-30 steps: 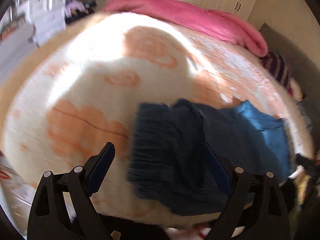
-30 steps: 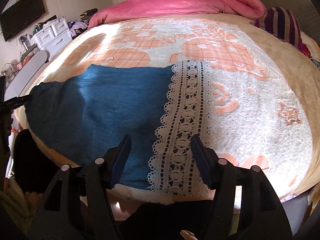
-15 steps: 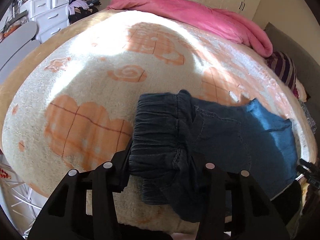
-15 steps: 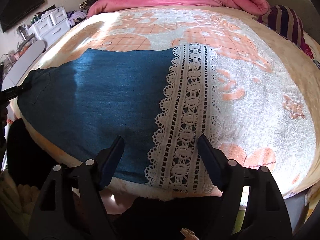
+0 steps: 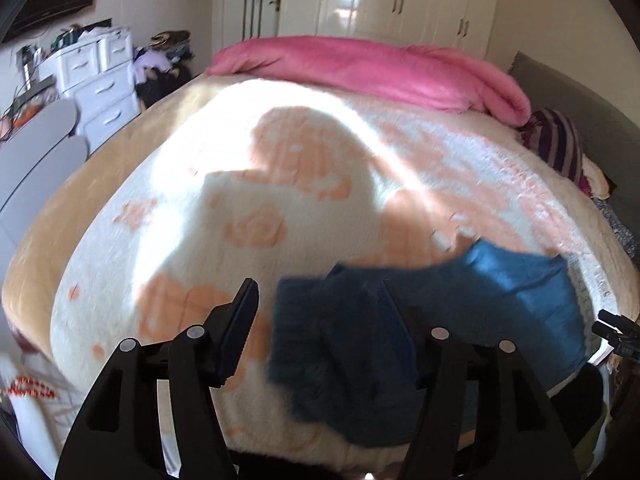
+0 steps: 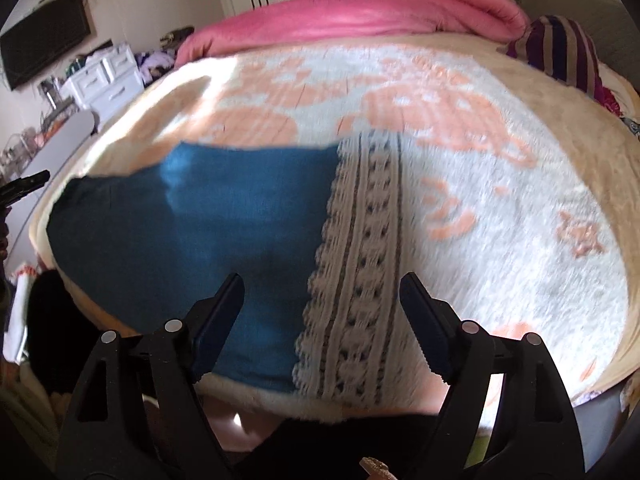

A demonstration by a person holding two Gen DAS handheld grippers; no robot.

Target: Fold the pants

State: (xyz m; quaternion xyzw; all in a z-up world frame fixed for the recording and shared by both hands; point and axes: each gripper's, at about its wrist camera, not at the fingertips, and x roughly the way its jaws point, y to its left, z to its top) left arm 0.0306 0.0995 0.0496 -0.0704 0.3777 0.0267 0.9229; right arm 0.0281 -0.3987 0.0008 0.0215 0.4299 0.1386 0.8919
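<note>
Pants (image 6: 192, 216) lay flat along the near edge of the bed, on the cream-and-orange blanket (image 6: 500, 184). Blue denim, white lace hem band (image 6: 360, 264) at the right end in the right wrist view, gathered waistband (image 5: 320, 340) at the left end in the left wrist view.

We had the left gripper (image 5: 316, 300) above the waistband end; its jaws had just closed then opened further, and stood apart. Waistband sat between them in the picture, toward the 3 o'clock finger, but the frame was blurred and we saw no pad pressing on it.

Our right gripper (image 6: 320, 292) hung over the hem end, jaws just opened wider, apart, lace and denim edge showing in the gap, nothing clamped.

Further out: pink duvet (image 5: 380, 68) bunched across the far side of the bed at 12 o'clock, striped pillow (image 6: 568, 52) at 2 o'clock, white drawers (image 5: 100, 76) at 10 o'clock beside the bed, wardrobe doors (image 5: 400, 0) behind.
</note>
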